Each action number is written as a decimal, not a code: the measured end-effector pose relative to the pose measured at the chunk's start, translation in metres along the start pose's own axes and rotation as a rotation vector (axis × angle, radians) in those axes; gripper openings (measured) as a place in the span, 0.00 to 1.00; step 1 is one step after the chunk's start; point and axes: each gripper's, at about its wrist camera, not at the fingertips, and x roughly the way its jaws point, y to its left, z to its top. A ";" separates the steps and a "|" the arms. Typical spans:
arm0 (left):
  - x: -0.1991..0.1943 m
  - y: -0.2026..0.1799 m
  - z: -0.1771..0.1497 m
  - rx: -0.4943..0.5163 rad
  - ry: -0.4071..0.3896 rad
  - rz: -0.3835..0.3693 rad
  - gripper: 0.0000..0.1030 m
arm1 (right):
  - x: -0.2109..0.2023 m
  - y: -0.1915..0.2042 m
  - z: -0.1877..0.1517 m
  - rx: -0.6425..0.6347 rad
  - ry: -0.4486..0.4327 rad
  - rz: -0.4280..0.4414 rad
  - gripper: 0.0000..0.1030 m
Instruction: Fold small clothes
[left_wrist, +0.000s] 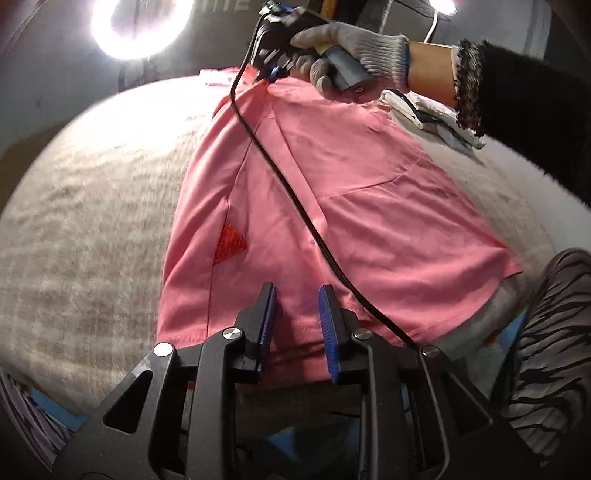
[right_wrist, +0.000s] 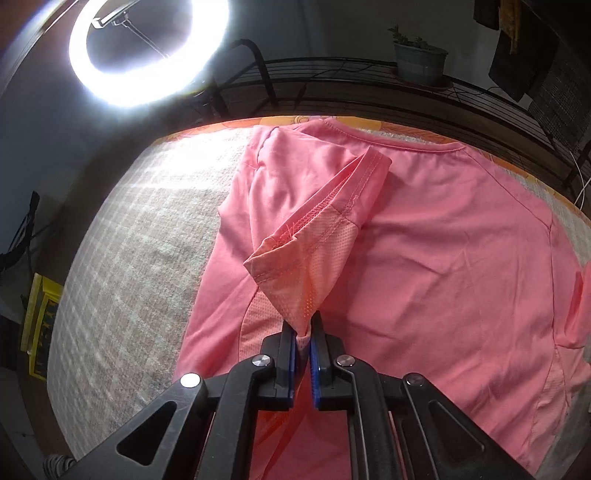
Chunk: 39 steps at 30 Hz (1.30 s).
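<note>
The pink shirt (right_wrist: 443, 258) is lying on the beige mat (right_wrist: 129, 258). The right gripper (right_wrist: 303, 332) is pinching its sleeve (right_wrist: 314, 229); the left gripper (left_wrist: 297, 317) is hovering released, a black cable (left_wrist: 295, 192) crossing the fabric.

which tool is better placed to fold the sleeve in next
Right. The right tool is already shut on the sleeve, lifted over the shirt. The left tool is open at the hem, gripping nothing.
</note>
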 end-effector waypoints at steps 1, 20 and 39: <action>0.001 0.002 0.000 0.008 0.000 0.011 0.00 | 0.000 0.001 -0.001 -0.005 0.000 0.001 0.03; -0.017 -0.017 0.007 0.081 0.010 -0.167 0.00 | -0.034 -0.045 -0.001 0.107 -0.038 0.123 0.05; -0.073 0.077 -0.008 -0.040 -0.039 -0.015 0.14 | -0.197 -0.094 -0.133 0.118 -0.164 0.200 0.35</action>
